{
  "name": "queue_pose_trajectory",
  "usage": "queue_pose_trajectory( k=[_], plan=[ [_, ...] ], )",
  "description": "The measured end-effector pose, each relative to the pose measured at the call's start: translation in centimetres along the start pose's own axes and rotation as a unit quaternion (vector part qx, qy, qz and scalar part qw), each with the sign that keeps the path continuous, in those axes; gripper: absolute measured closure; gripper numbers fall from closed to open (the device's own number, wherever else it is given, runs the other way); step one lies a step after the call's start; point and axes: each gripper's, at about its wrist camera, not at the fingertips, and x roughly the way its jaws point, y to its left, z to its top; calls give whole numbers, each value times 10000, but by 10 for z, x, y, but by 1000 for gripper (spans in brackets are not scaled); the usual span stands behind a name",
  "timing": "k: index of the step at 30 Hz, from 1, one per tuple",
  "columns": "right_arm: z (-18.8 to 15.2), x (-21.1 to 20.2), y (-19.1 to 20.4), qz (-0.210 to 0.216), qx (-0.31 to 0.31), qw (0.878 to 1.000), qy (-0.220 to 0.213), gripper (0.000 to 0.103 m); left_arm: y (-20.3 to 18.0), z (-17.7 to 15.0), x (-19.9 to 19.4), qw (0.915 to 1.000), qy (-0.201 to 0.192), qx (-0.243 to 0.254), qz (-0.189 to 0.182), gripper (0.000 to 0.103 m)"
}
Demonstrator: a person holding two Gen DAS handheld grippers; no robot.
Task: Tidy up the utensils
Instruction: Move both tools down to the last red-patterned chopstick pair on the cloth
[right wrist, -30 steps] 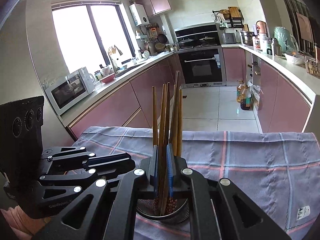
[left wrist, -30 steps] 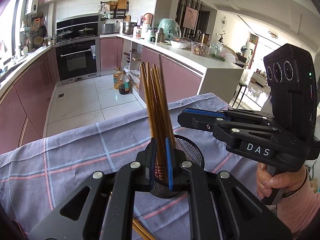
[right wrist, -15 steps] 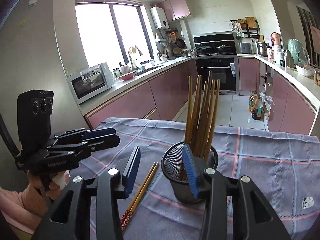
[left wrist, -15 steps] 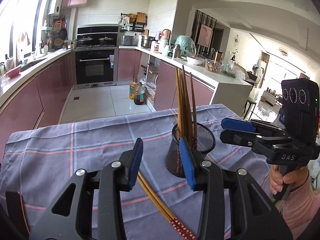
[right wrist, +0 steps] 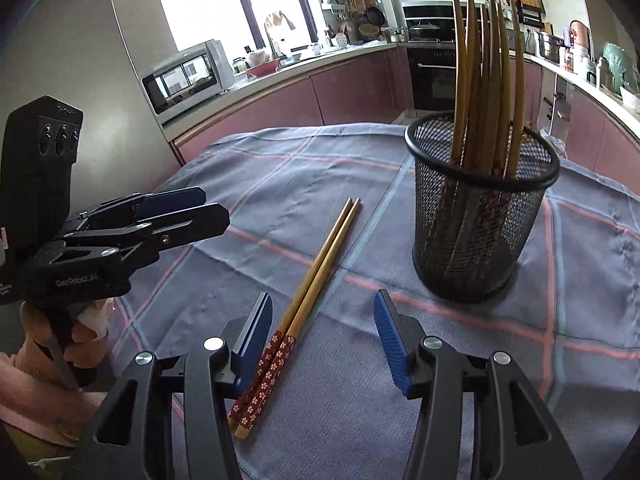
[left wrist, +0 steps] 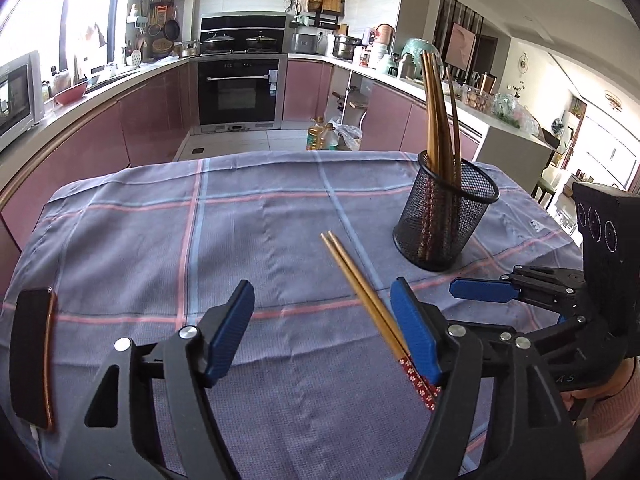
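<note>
Left wrist view: we hold our left tongs [left wrist: 322, 328] spread wide with nothing between the blue pads [left wrist: 230, 330], low over the cloth.
Right wrist view: we hold our right tongs [right wrist: 322, 340] parted as well, gripping nothing, blue pads [right wrist: 390, 338] either side of the loose pair's patterned ends.
Loose chopsticks: one pair [left wrist: 362, 294] lies flat on the table cloth [left wrist: 160, 248], the two sticks side by side and touching; in the left view it runs from centre down toward 5 o'clock, its red flowered ends passing just beside the right-hand pad. In the right view the same pair [right wrist: 316, 272] points from 7 o'clock up toward 12, nearer the left-hand pad.
Holder: a black mesh cup [left wrist: 446, 216] stands upright on the cloth at 2 o'clock in the left view, apart from the loose pair.
Stored chopsticks: a bundle [right wrist: 486, 80] stands in the cup [right wrist: 480, 216], leaning lightly against its rim, plain tips up.
Other tongs seen: from the left view our right tongs [left wrist: 480, 290] sit at 3 o'clock; from the right view our left tongs [right wrist: 188, 210] sit at 9 o'clock, held in a pink-sleeved hand [right wrist: 86, 326].
Side item: a dark flat slab [left wrist: 32, 360] with a copper edge rests at 8 o'clock in the left view.
</note>
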Motion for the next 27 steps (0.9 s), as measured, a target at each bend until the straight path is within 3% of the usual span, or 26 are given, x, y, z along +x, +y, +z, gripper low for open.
queue_pose_trajectory(
  k=[17,27],
  plan=[
    [-14,14,12,-449,-227,9983,290,53,0,-13,13,9995,306,-90,87,33],
    [-11,13,4,-421,-8,9984,371,61,-8,-16,19,9991,414,92,-27,33]
  ],
)
